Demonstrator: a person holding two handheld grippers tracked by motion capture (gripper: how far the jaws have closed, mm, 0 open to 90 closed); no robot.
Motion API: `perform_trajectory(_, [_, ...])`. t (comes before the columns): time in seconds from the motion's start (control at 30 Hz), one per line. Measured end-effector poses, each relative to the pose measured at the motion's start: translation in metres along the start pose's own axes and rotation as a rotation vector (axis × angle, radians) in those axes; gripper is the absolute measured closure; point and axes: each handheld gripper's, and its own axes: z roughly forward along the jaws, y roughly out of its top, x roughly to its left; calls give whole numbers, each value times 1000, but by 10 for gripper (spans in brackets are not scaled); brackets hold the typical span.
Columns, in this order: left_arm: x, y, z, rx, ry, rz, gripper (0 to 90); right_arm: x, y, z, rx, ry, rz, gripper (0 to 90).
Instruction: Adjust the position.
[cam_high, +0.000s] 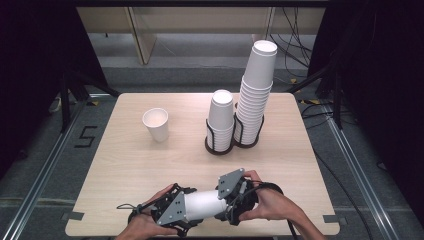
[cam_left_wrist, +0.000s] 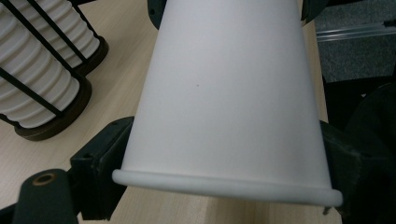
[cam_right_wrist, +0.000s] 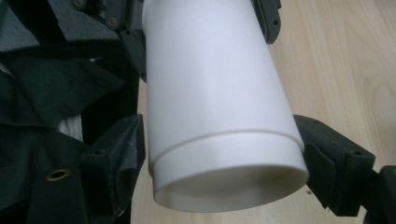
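Held level between left gripper (cam_high: 192, 214) and right gripper (cam_high: 227, 202), both clamped on it: smooth white paper cup (cam_high: 205, 204), tapered, rolled rim leftward, a second nested base showing at the right. Beyond, across pale wood table (cam_high: 125, 165): two black wire holders with ribbed cup stacks (cam_high: 252, 95); one upright empty cup (cam_high: 156, 124) farther left.

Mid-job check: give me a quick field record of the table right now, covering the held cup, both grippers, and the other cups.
held item: white paper cup, lying level between the two grippers, near the table's front edge
left gripper: jaws shut on the cup's rim end
right gripper: jaws around the cup's base end; a step line there hints at two nested cups
loose cup: upright, open, left of the holders
short stack: upside down in a black wire holder
tall stack: in the neighbouring holder, to the right
table: light wood
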Motion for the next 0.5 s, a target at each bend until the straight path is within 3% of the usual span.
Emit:
perform_trajectory(0.3, [-2,5,2,74,5,29,153,7,8,10,97,-52,-64,220])
perform_trajectory(0.33, [-3,5,3,68,5,16,152,10,8,10,127,-58,-34,220])
perform_trajectory(0.37, [-3,5,3,67,5,14,153,6,8,12,120,-65,-93,221])
perform_trajectory(0.43, [-3,5,3,69,3,17,152,7,8,14,125,-71,-96,217])
perform_trajectory(0.47, [-3,5,3,63,-1,13,153,9,8,13,158,-79,-74,215])
perform_trajectory(0.5, [-3,5,3,51,0,11,153,7,9,15,136,-76,-110,215])
